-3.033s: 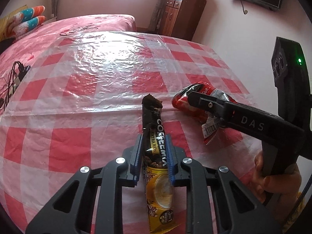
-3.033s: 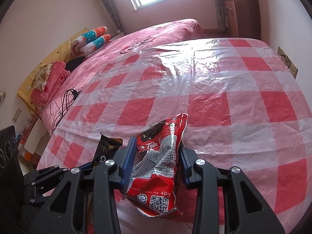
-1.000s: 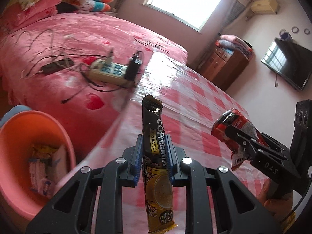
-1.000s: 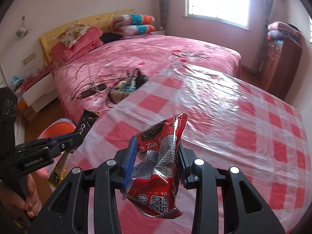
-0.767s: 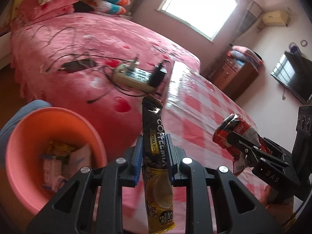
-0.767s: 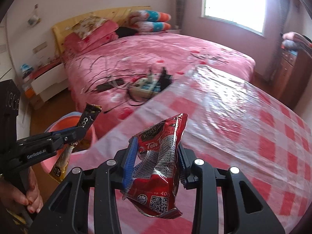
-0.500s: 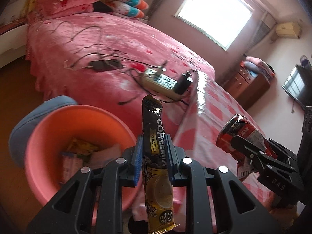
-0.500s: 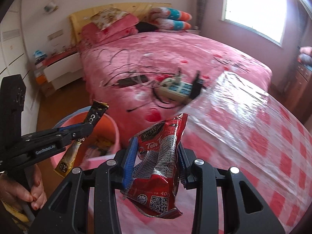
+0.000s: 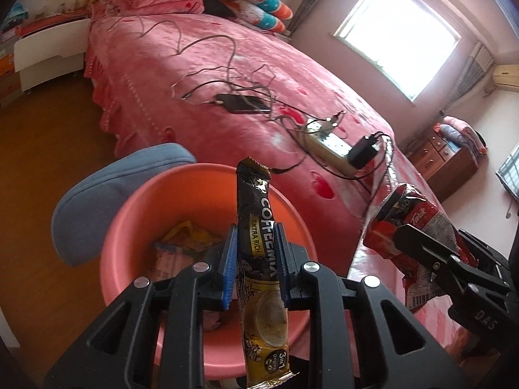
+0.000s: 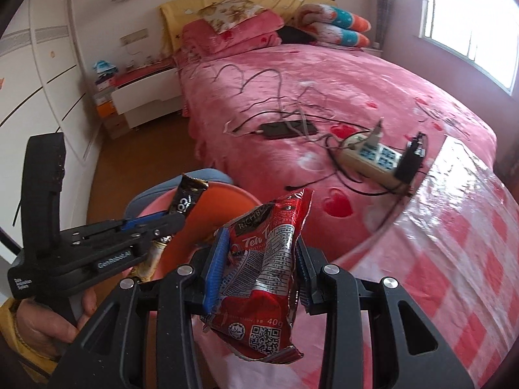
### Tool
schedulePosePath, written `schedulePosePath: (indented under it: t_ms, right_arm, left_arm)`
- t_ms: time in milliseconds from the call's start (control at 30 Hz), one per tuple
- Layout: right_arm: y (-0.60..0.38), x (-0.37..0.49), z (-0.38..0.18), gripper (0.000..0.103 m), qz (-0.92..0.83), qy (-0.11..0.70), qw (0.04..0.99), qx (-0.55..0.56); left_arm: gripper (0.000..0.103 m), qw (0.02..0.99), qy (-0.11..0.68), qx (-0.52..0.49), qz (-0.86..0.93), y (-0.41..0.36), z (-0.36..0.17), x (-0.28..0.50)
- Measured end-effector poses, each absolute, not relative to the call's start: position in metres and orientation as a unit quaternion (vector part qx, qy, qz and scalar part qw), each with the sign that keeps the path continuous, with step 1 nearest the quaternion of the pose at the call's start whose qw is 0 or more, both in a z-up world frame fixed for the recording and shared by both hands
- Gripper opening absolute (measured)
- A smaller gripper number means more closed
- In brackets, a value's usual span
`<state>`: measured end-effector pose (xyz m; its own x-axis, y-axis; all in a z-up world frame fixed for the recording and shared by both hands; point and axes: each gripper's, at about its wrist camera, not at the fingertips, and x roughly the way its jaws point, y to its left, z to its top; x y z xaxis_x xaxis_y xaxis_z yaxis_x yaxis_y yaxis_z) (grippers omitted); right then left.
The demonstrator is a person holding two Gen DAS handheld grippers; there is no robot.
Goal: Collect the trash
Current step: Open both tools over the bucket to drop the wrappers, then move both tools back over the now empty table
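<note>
My left gripper (image 9: 256, 253) is shut on a black and yellow coffee sachet (image 9: 259, 259) and holds it upright above an orange bin (image 9: 129, 214). The bin holds several wrappers (image 9: 185, 236). My right gripper (image 10: 259, 259) is shut on a red snack packet (image 10: 262, 269), held in the air just right of the bin (image 10: 227, 201). In the left wrist view the red packet (image 9: 418, 220) and right gripper (image 9: 421, 243) show at the right. In the right wrist view the left gripper (image 10: 162, 223) and sachet (image 10: 188, 201) hang over the bin.
The bin stands on a wooden floor (image 9: 42, 149) beside a blue cushion (image 9: 107, 194). A pink bed (image 9: 243, 64) behind it carries a power strip (image 9: 327, 142), a phone (image 9: 243, 102) and cables. The checked table (image 10: 454, 243) is to the right.
Both grippers have swung left off the table with their wrappers still held. The left one now hangs over the bin, which fills more of the view.
</note>
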<state>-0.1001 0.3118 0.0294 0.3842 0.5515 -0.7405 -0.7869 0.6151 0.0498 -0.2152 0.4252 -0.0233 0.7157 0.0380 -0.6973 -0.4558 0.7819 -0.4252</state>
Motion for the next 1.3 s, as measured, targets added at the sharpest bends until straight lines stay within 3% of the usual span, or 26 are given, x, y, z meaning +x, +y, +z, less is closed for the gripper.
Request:
schedulePosePath:
  t_ms: [100,133,200,233,300,367,533,1300]
  right_arm:
    - [0.325,-0.101,0.021,0.041,0.425,0.388,0.802,-0.161]
    - [0.329,-0.102,0.016,0.043,0.423,0.39,0.802,-0.163]
    - [0.331,-0.104,0.013,0.077,0.416,0.391,0.804,-0.165]
    - [0.329,-0.104,0.012,0.082,0.416,0.39,0.806,-0.16]
    - [0.323,-0.103,0.012,0.086,0.413,0.391,0.808,-0.154]
    - [0.316,-0.1,0.013,0.089,0.398,0.388,0.817,-0.152]
    - [0.291,-0.092,0.021,0.089,0.37,0.38,0.838,-0.131]
    - [0.189,-0.084,0.039,0.089,0.291,0.371,0.879,-0.069]
  left_arm:
    - [0.024,0.873,0.358,-0.293,0.156,0.431,-0.029,-0.215]
    - [0.032,0.871,0.364,-0.287,0.165,0.432,-0.031,-0.213]
    - [0.055,0.864,0.379,-0.274,0.186,0.433,-0.036,-0.209]
    - [0.066,0.863,0.381,-0.268,0.195,0.434,-0.037,-0.21]
    - [0.069,0.863,0.386,-0.253,0.208,0.433,-0.04,-0.209]
    - [0.078,0.86,0.39,-0.247,0.217,0.433,-0.04,-0.208]
    - [0.087,0.864,0.386,-0.229,0.229,0.429,-0.033,-0.208]
    - [0.094,0.892,0.378,-0.134,0.207,0.364,0.012,-0.188]
